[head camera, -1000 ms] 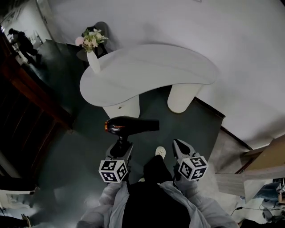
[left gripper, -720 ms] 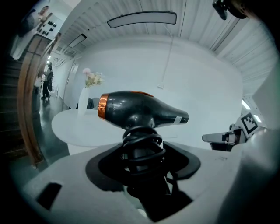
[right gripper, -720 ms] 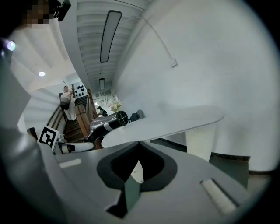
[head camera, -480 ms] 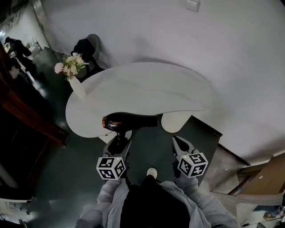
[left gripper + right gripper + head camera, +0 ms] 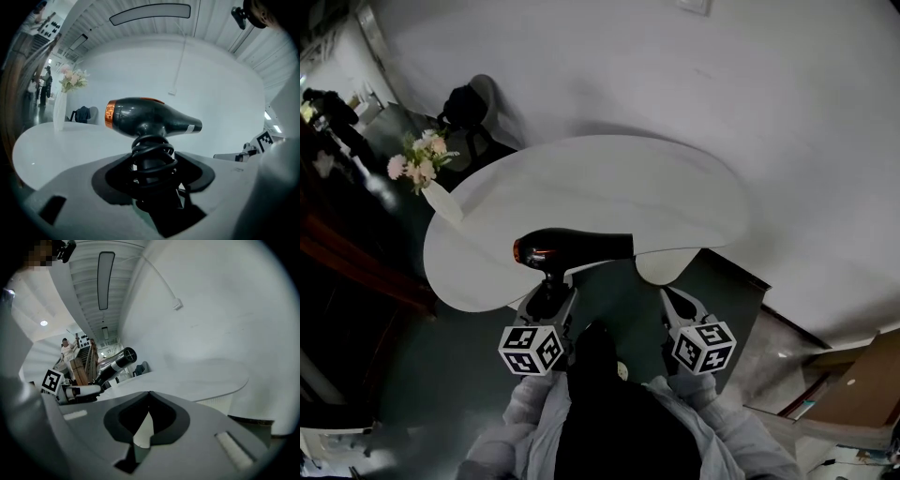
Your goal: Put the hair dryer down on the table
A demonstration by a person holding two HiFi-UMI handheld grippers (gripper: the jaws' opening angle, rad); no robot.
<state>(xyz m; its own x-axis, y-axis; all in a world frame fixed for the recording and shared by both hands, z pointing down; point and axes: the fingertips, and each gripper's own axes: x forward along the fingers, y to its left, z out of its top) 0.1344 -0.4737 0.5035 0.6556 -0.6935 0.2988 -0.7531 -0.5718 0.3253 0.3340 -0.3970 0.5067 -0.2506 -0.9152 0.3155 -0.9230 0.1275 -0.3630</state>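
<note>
- Hair dryer (image 5: 572, 248) was up in the air around the middle of the head view. Its black body lay crosswise with the orange-ringed end pointing left, touching nothing but the claw.
- Left claw (image 5: 551, 296) was clamped on its handle, jaws spread fairly wide to take the handle plus the cord (image 5: 153, 152) coiled round it.
- Right claw (image 5: 675, 300), lower right, was closed tip to tip with nothing in it, just tagging along.
- What changed: a second earlier the dryer hung over dark floor with the white tabletop (image 5: 609, 178) well above it in the frame. At this point its body overlapped the tabletop's near edge, so the walk-up looked basically done.
- Vase of flowers (image 5: 439, 197) sat at the tabletop's left end, well apart from the dryer, so there was plenty of bare surface to use.
- My guess at what was left: reach in a bit further, lower it, let go. Nothing was set down yet.
</note>
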